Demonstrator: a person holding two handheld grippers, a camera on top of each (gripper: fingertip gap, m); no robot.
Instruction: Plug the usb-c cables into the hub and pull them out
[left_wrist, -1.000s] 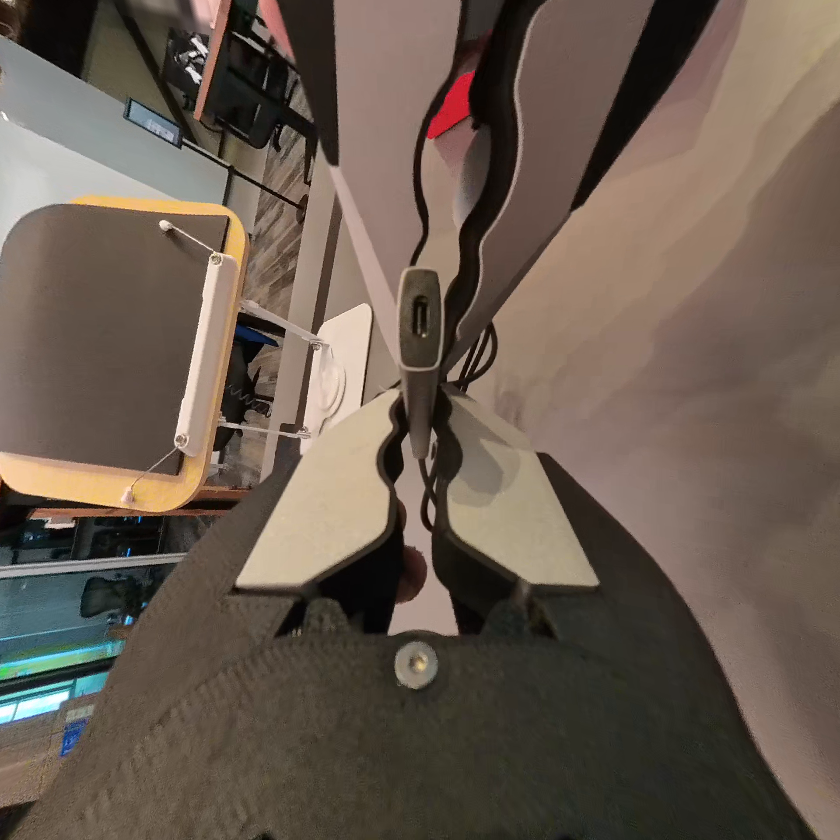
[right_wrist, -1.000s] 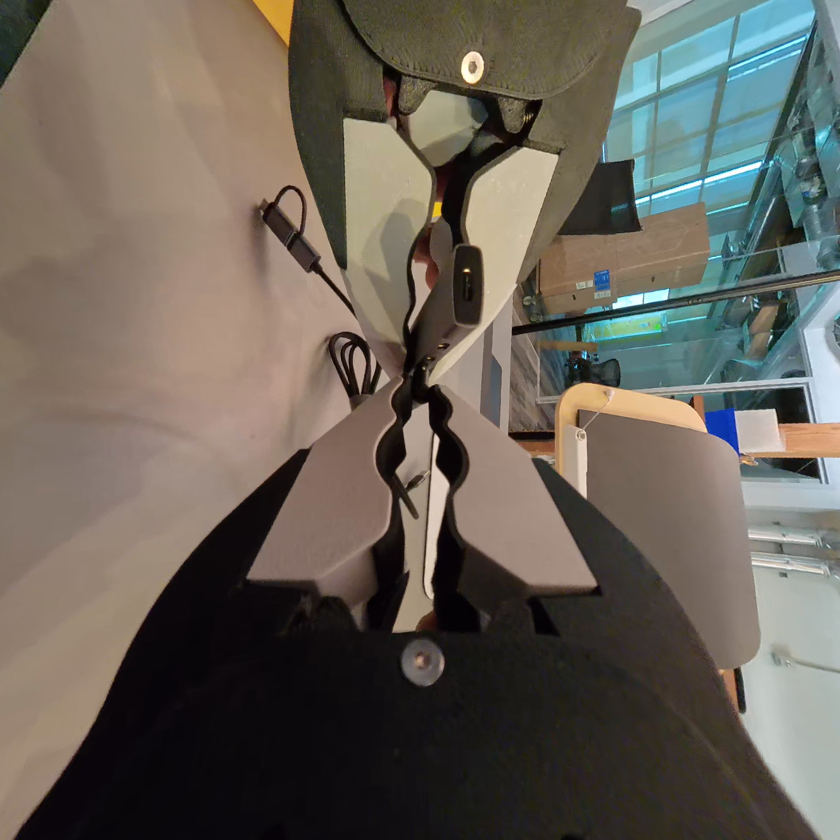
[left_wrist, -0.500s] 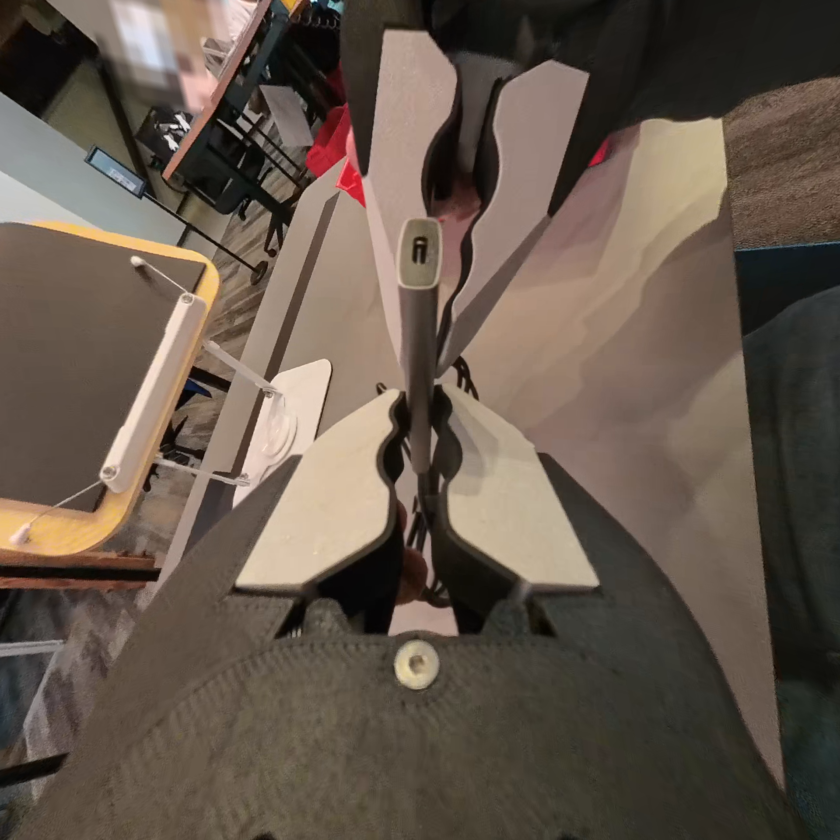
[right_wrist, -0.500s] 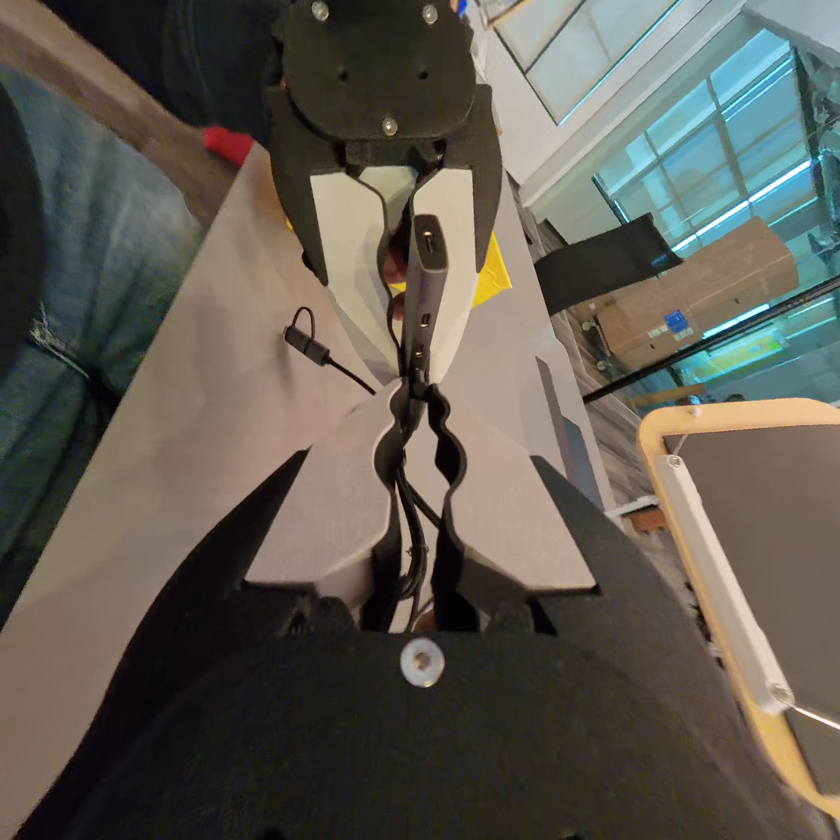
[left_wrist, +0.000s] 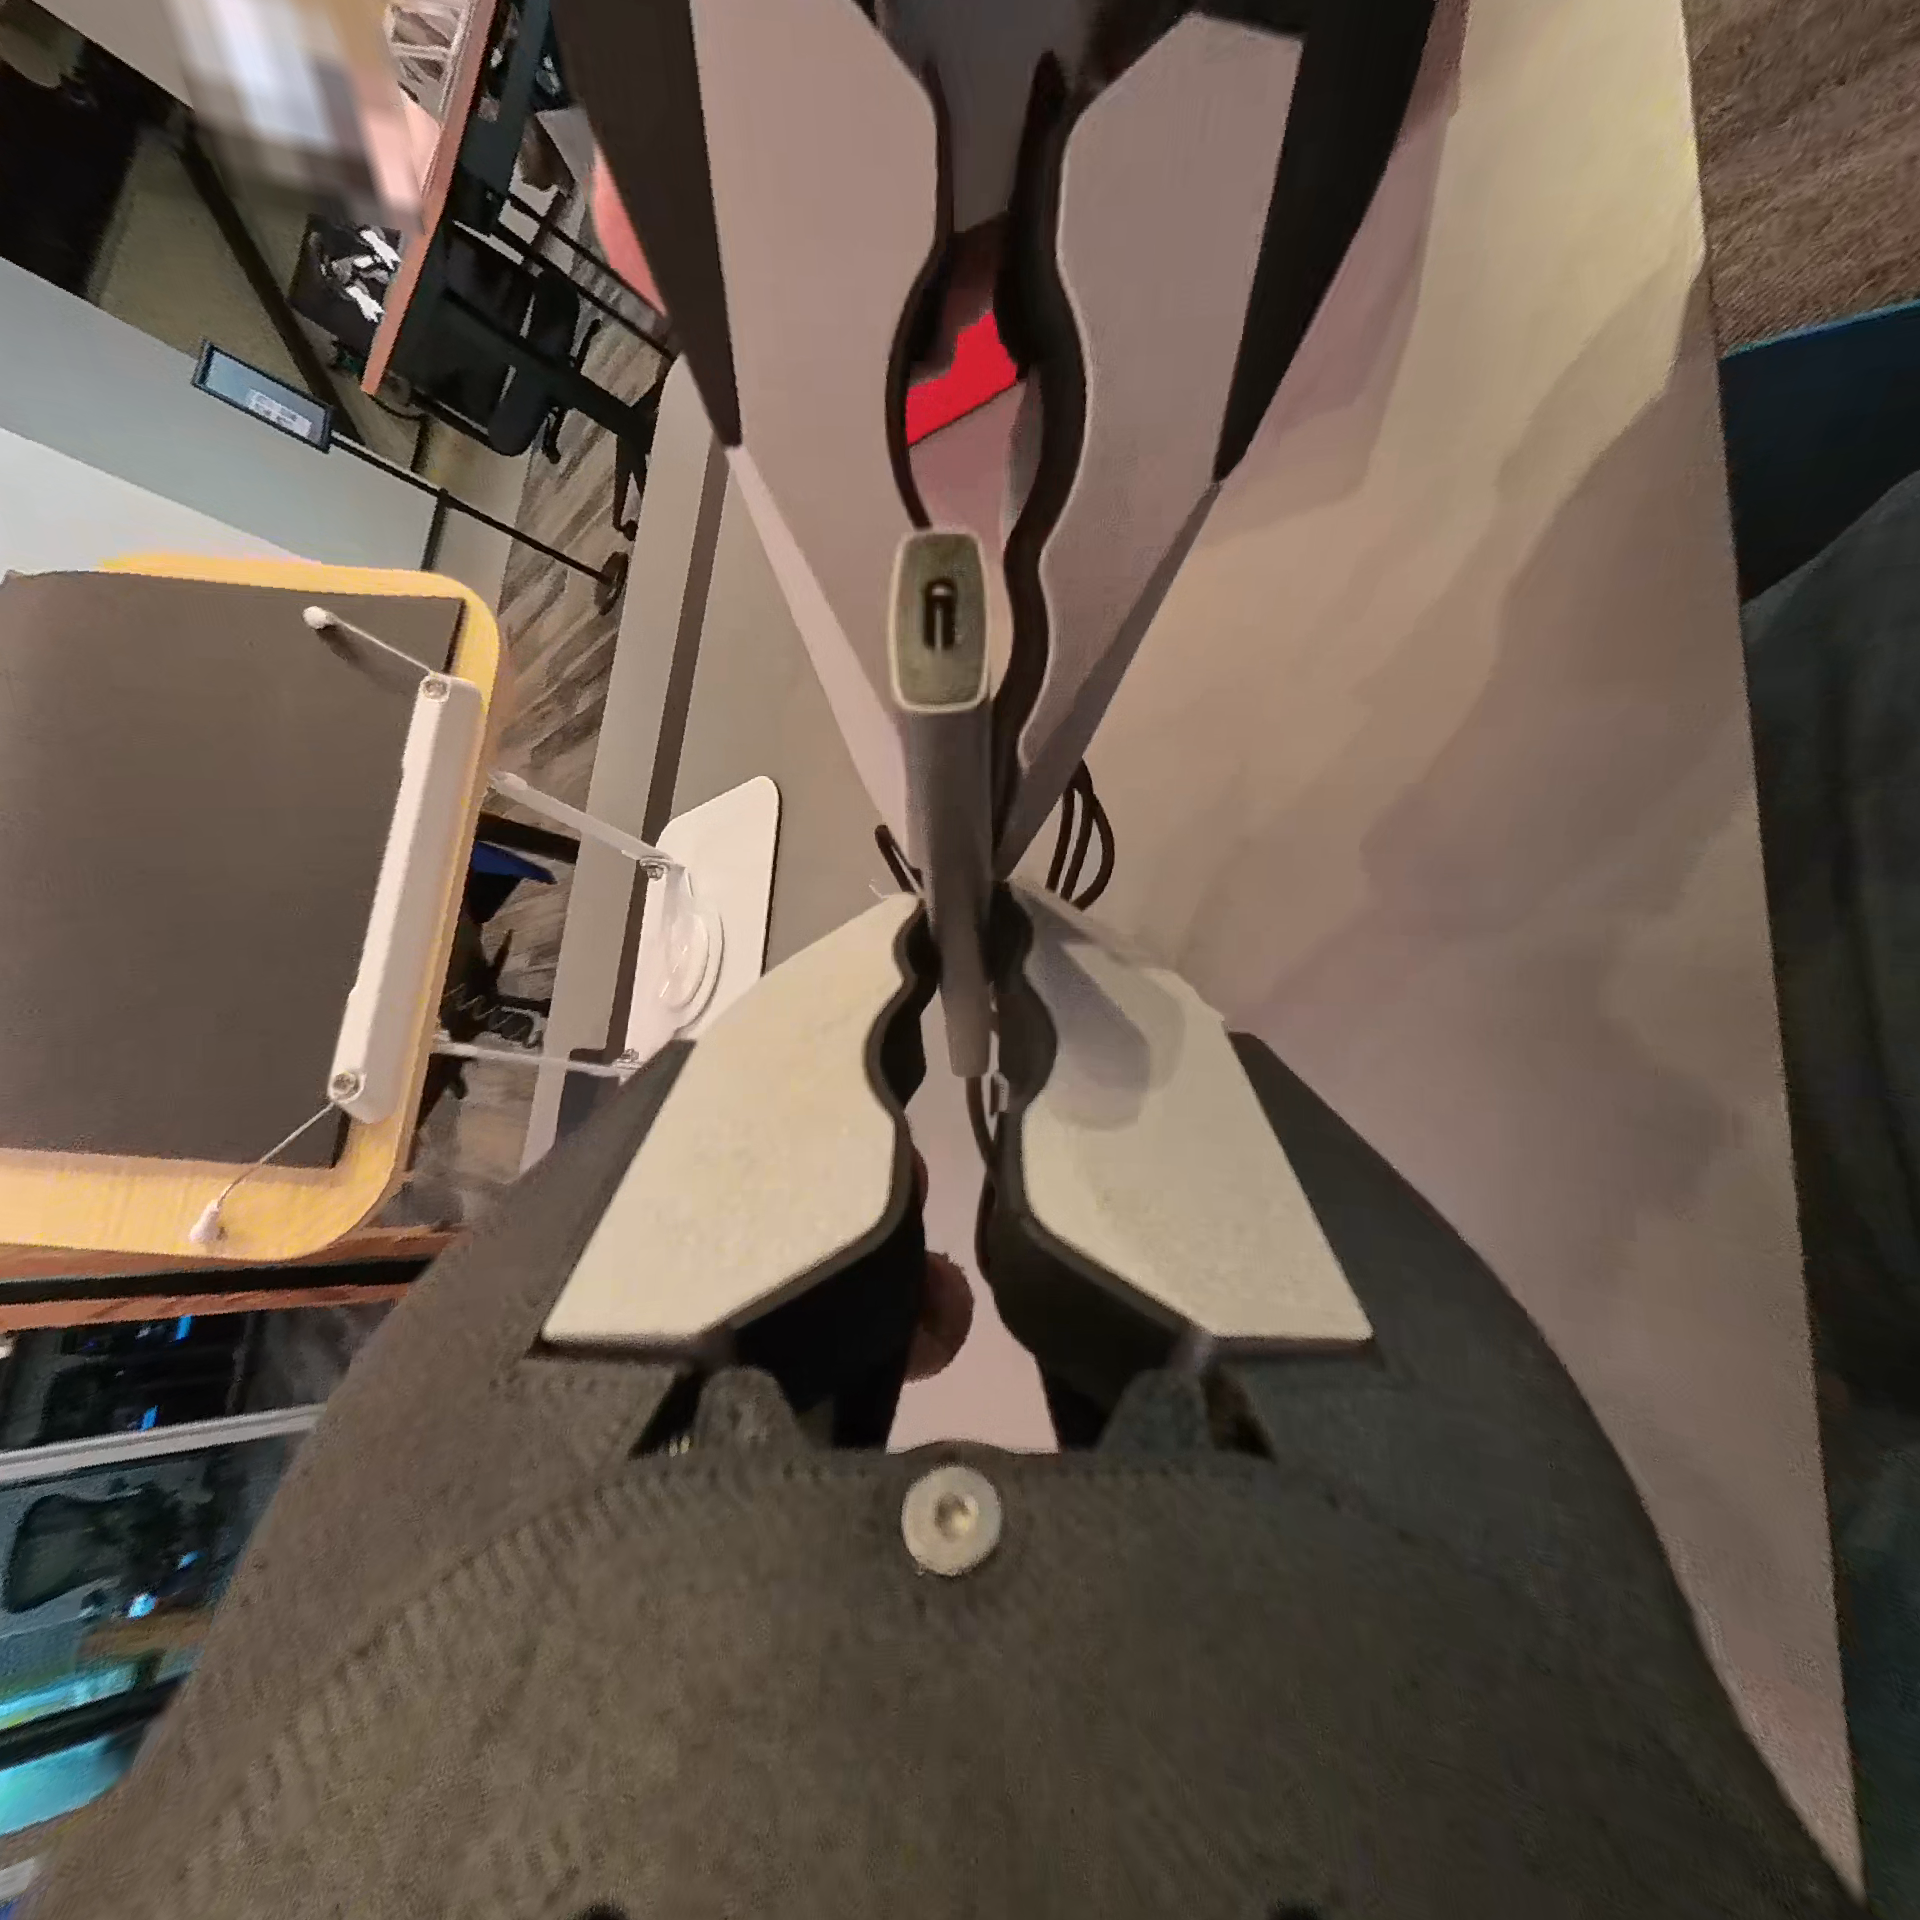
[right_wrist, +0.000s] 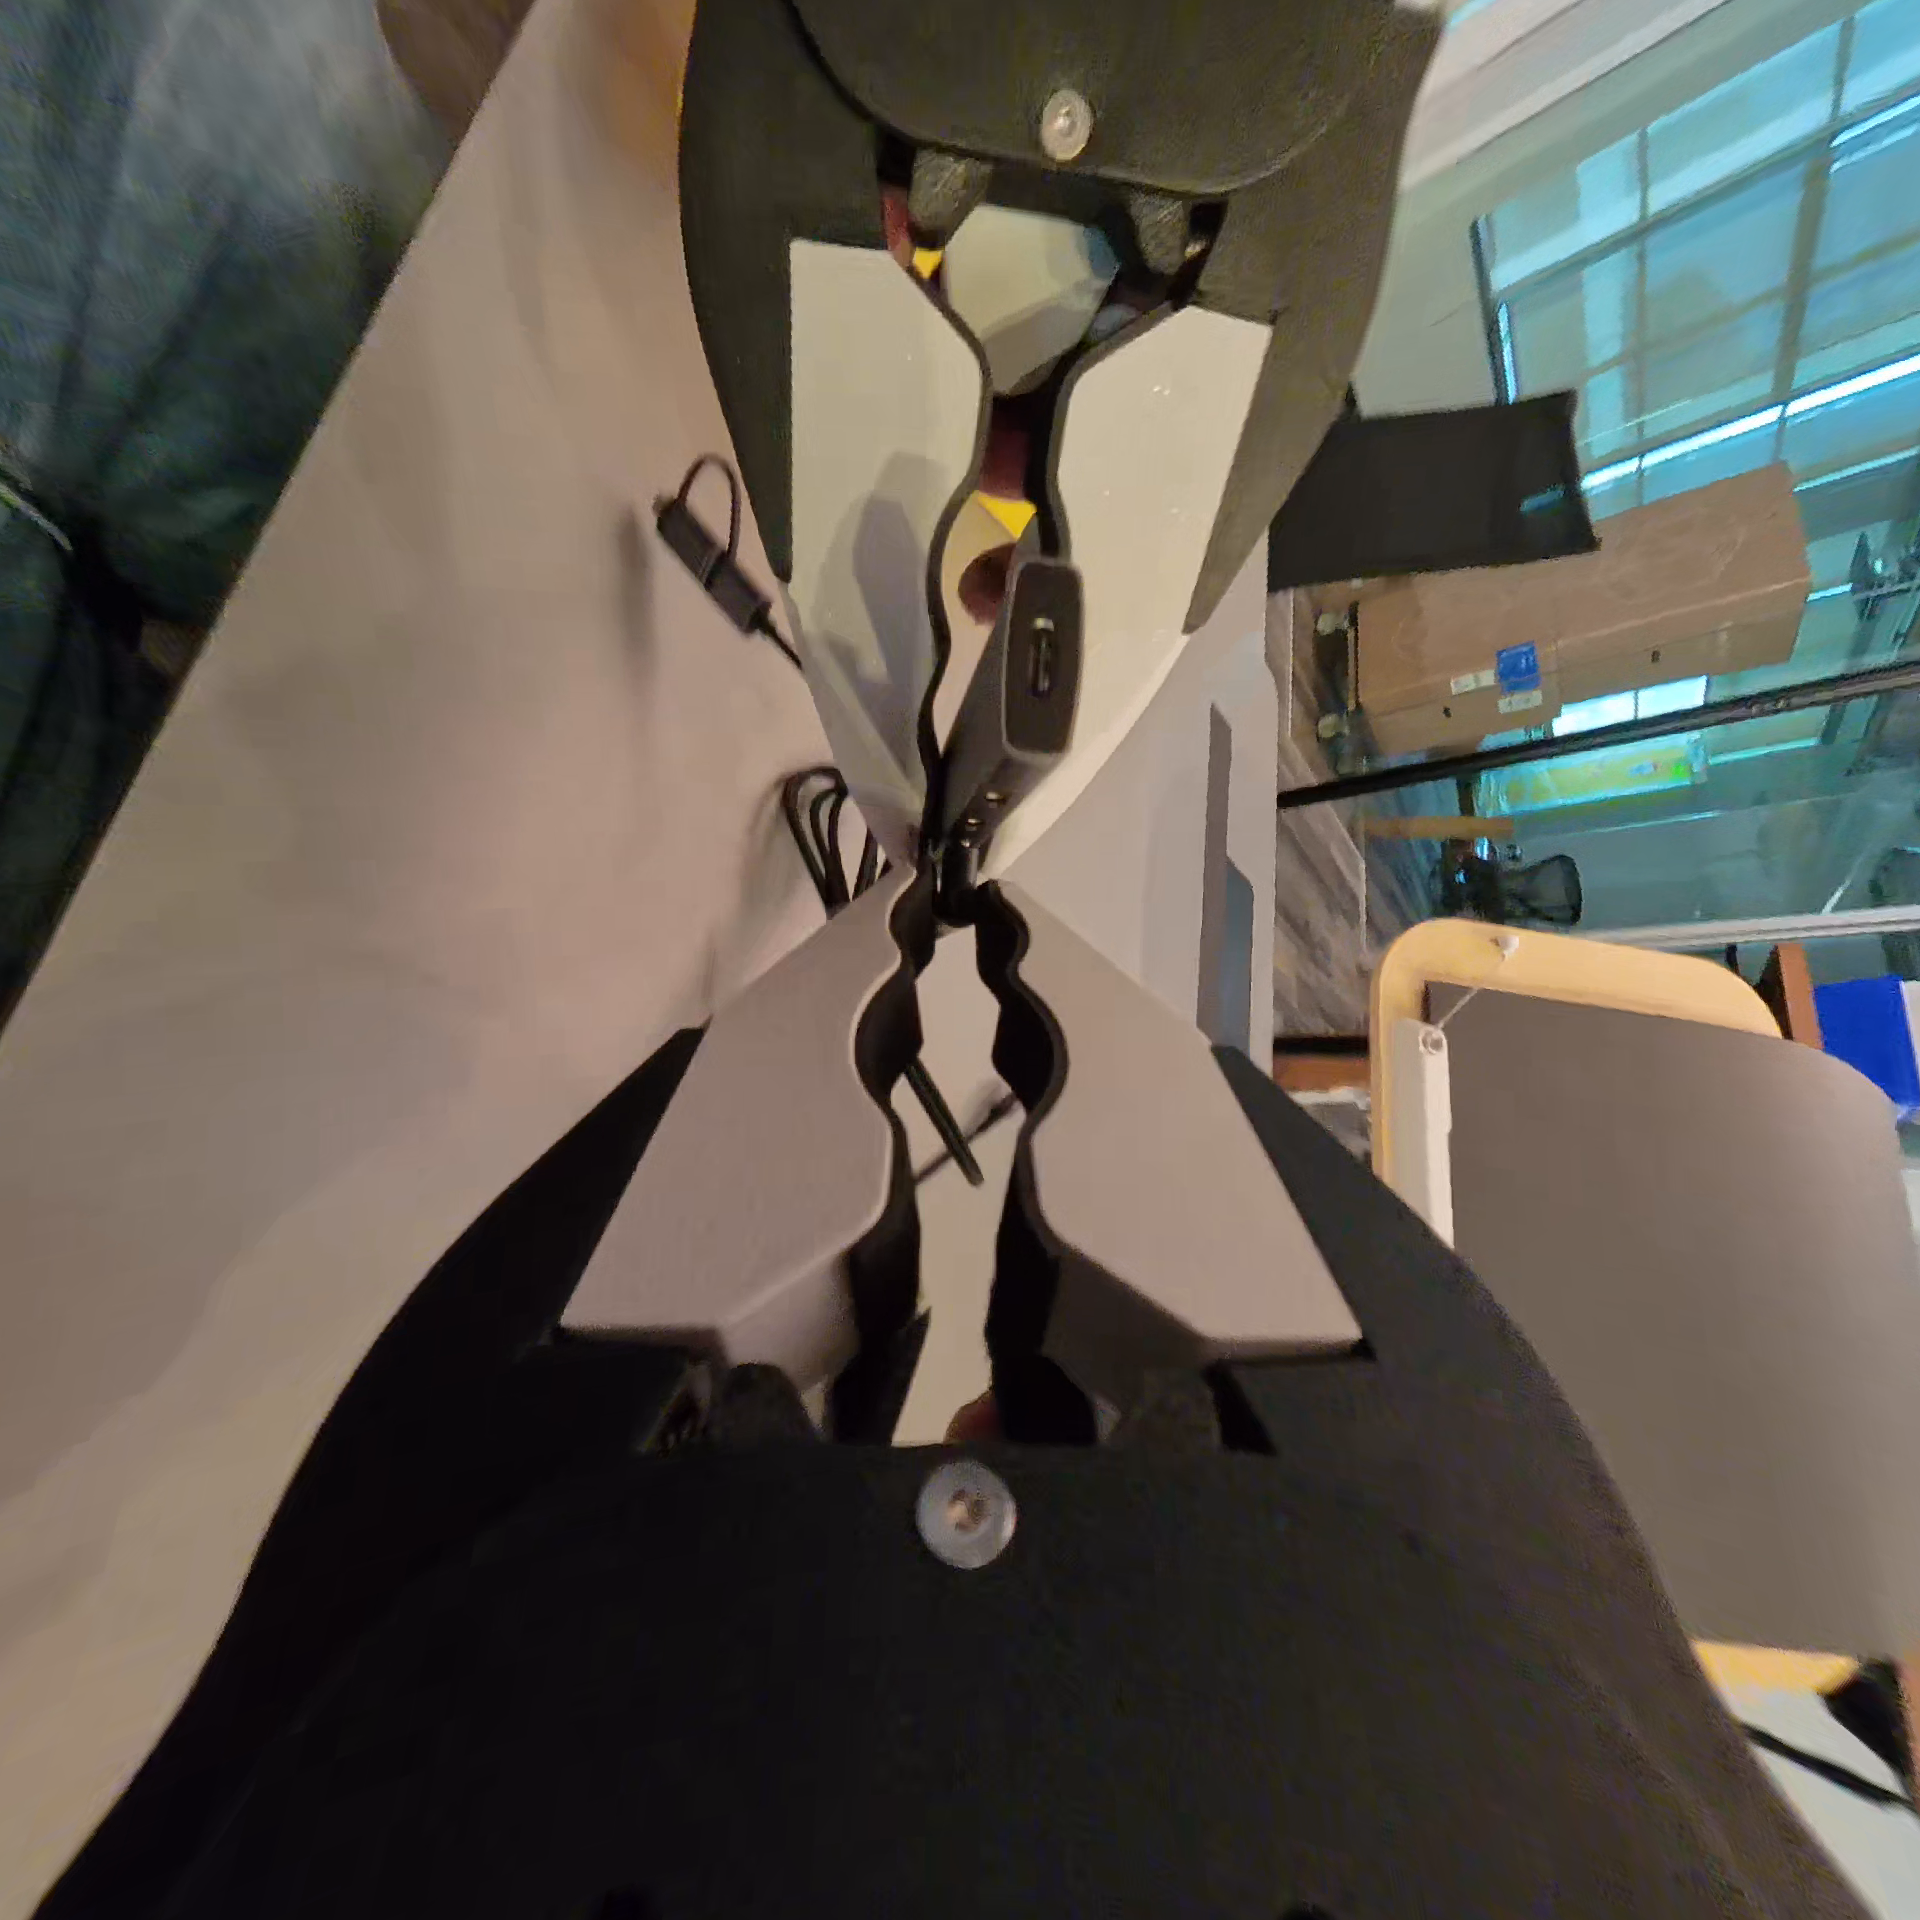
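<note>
Table (right_wrist: 416, 831) lies grey below both grippers. Left gripper (left_wrist: 961, 925) is clenched on the hub (left_wrist: 940, 665), held in the air. Right gripper (right_wrist: 956, 894) pinches a cable plug (right_wrist: 961, 862) at the hub's side ports; likely mid-plugging, seating unclear. A second cable (right_wrist: 717, 566) waits on the table. Since half a second ago, both grippers have tilted.

I see warm, soft indoor light banding across the desk (left_wrist: 1455, 935); cool glare from windows (right_wrist: 1704, 229). Fisheye stretch and motion smear at edges.
</note>
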